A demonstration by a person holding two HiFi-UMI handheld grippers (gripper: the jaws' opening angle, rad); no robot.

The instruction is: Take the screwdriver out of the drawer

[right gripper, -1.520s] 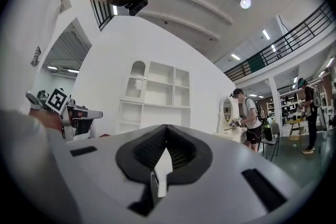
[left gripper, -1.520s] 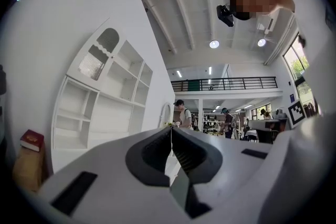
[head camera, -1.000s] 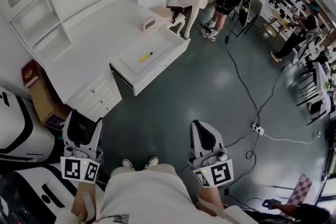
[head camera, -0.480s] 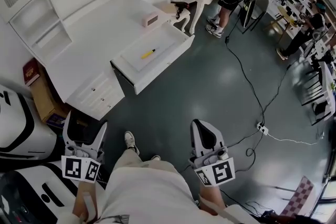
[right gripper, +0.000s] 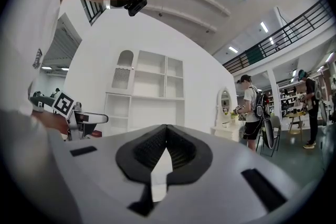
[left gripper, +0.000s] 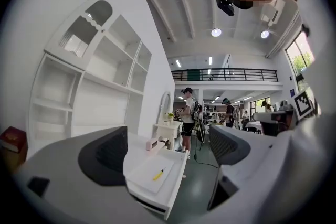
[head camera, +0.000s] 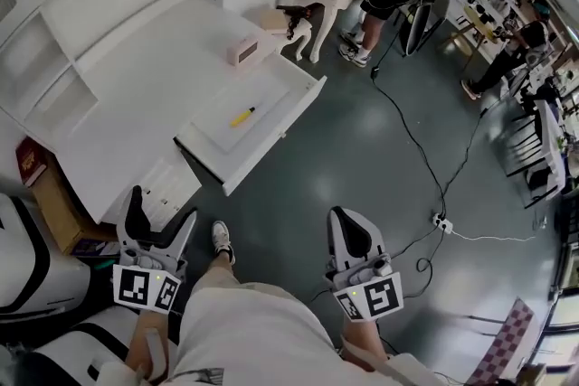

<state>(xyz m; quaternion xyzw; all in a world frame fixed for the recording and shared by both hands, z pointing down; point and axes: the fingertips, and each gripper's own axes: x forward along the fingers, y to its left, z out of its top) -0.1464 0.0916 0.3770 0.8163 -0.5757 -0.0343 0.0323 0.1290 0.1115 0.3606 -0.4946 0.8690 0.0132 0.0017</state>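
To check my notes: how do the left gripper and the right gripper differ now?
The left gripper has its jaws wide apart, having just been opening; the right gripper has its jaws together. The left gripper is beside the desk; the right gripper is over the floor. Both are empty.

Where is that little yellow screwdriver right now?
The screwdriver lies upper left of centre in the head view, in the open drawer of the white desk, near the pink box.

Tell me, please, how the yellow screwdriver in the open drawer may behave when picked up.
The screwdriver looks small and slim, so probably light and stiff. Lying loose on the smooth drawer floor, it may slide or roll if nudged.
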